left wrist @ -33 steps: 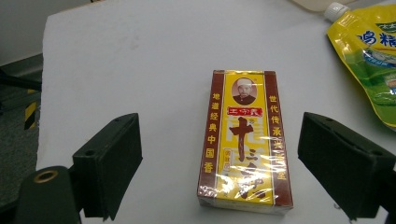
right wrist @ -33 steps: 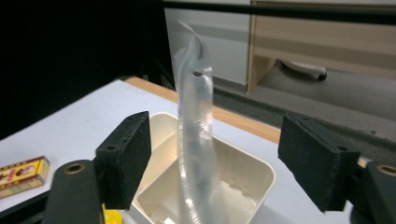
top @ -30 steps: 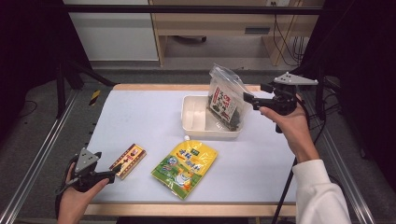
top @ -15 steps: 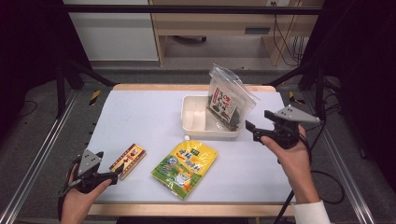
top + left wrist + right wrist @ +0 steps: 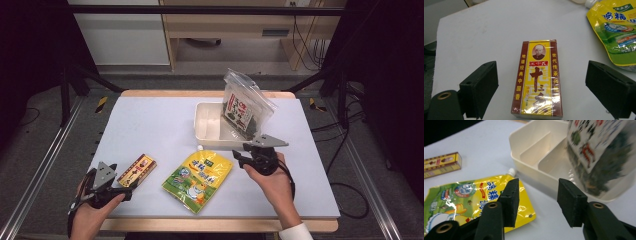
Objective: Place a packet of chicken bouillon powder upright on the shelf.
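- Right hand-held gripper [image 5: 240, 156] looks done dropping the seaweed bag [image 5: 245, 107] in the tray [image 5: 207, 125] behind it, and is heading for the yellow pouch [image 5: 199, 175] just in front of it.
- Its jaws have just been closing, now half open with nothing between them.
- Next: straddle the pouch's near edge and squeeze.
- Left hand-held gripper [image 5: 122, 182] is wide open around the spice box [image 5: 537, 80] on the counter [image 5: 150, 125], not touching it.

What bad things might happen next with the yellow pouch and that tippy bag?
1. The seaweed bag leans on the white tray's rim, so a bump might topple it.
2. The right tool, jaws just closing with nothing between them, might slip on the shiny yellow pouch.
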Demonstrator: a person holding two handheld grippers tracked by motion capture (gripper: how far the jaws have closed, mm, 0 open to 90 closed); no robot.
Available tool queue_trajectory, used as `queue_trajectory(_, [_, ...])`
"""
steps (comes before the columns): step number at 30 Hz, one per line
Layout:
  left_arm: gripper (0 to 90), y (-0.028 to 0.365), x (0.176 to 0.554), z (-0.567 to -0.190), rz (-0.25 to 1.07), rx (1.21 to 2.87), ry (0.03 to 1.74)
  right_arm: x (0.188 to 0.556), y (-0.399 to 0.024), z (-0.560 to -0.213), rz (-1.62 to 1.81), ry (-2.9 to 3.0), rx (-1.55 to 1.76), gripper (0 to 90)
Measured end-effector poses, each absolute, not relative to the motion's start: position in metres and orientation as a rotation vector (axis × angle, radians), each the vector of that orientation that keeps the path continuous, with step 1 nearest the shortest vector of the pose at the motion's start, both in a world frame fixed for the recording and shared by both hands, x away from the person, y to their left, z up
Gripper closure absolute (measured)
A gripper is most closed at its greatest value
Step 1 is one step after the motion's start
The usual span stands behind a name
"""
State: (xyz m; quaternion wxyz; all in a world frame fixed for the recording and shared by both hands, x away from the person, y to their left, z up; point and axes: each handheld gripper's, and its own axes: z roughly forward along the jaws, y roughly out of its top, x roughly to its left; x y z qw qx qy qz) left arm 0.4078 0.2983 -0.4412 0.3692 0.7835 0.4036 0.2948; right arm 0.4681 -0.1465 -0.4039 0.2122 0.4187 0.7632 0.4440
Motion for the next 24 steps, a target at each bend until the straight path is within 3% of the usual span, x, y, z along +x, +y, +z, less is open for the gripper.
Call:
queue_trajectory(4, [10.8,0.297,0.409,-0.439,0.754,2.014,1.02,0.479,-0.134,-0.436,1.202,2.178,1.246,57.4])
queue_trajectory(8, [10.8,0.296,0.41,-0.439,0.757,2.011,1.019,0.485,-0.128,-0.454,1.165,2.223,1.268,52.7])
queue_trajectory(17, [10.9,0.3,0.412,-0.437,0.754,2.007,1.027,0.488,-0.122,-0.468,1.165,2.261,1.341,44.0])
queue_trajectory(24, [11.0,0.3,0.412,-0.437,0.751,2.008,1.028,0.491,-0.123,-0.473,1.166,2.283,1.384,43.9])
